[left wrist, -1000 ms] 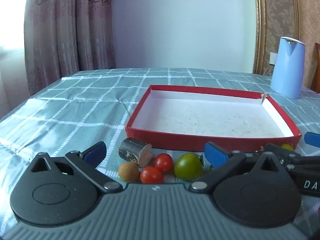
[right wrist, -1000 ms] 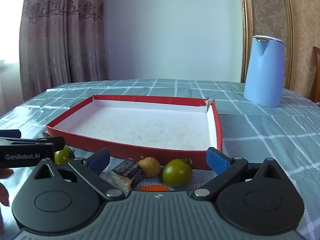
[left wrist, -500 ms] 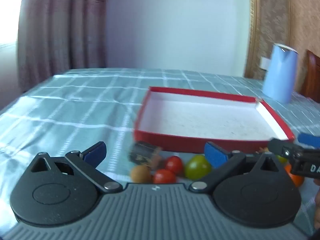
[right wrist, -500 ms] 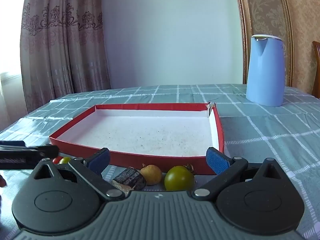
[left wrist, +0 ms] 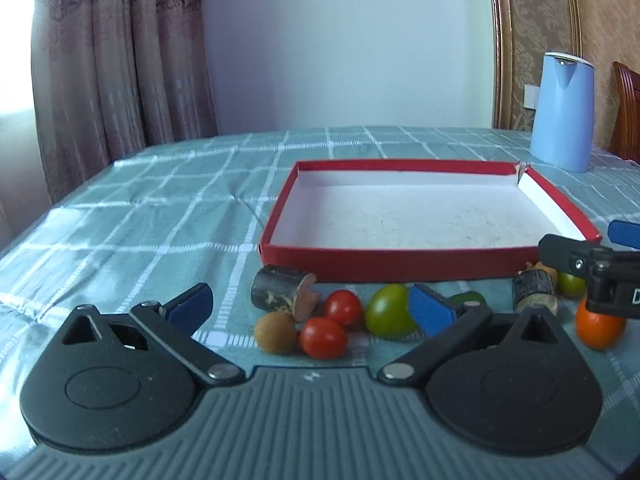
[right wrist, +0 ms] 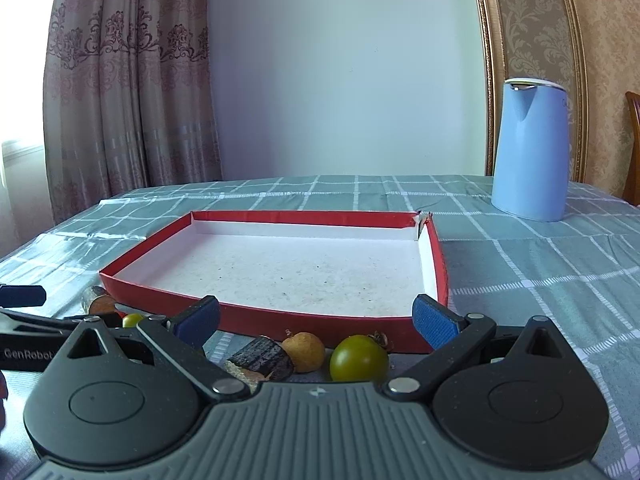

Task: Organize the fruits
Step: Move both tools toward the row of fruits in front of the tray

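Note:
A red tray [left wrist: 400, 268] with a white floor lies on the checked tablecloth; it also shows in the right wrist view [right wrist: 280, 312]. Fruits lie in a row before its near wall. My left gripper [left wrist: 310, 306] is open over two red tomatoes [left wrist: 340, 308], a brown longan [left wrist: 277, 333], a dark cut piece [left wrist: 280, 292] and a green tomato [left wrist: 388, 316]. An orange fruit [left wrist: 598, 330] lies at the right. My right gripper [right wrist: 316, 318] is open over a green tomato [right wrist: 359, 358], a tan fruit [right wrist: 305, 351] and a dark piece [right wrist: 262, 358].
A blue kettle [right wrist: 530, 152] stands at the back right of the table. Curtains hang at the left. A wooden chair [left wrist: 626, 112] stands at the far right. The other gripper shows at each view's edge, at the right edge [left wrist: 592, 264] and the left edge [right wrist: 24, 336].
Both grippers have risen and pulled back a little, so the tray and fruits sit lower in view. The orange fruit has come into the left wrist view. Jaws stay open.

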